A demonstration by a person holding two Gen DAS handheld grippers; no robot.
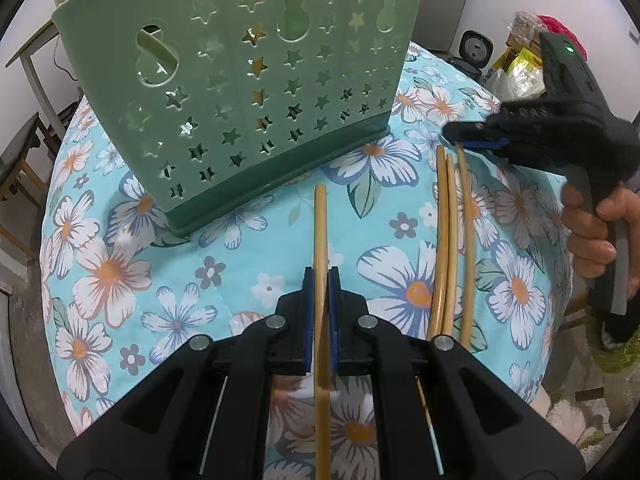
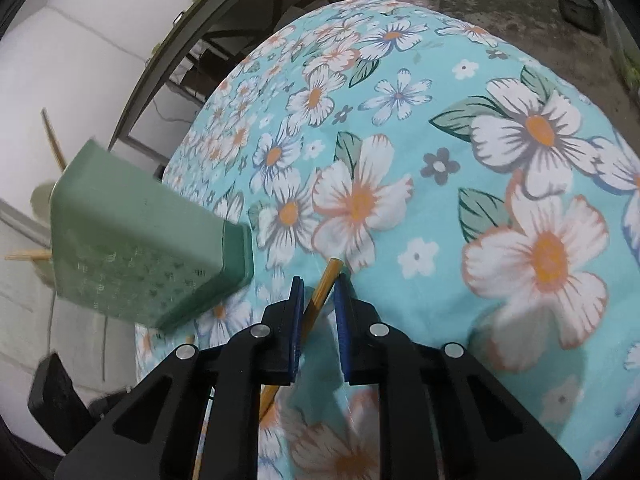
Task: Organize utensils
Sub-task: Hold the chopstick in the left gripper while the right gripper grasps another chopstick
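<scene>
The left gripper (image 1: 321, 280) pinches one chopstick (image 1: 320, 232) upright between its pads, just before the green holder (image 1: 240, 80) on the floral cloth (image 1: 248, 216). Three more chopsticks (image 1: 450, 240) lie to its right. The right gripper (image 2: 320, 292) straddles the tip of one of them; its pads seem not quite to touch it.

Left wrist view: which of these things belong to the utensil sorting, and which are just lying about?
Job:
- chopstick in left gripper
- three chopsticks on the cloth
- right gripper at their tips
- green caddy

Lying about:
- floral cloth
- bagged clutter
- black round device
</scene>
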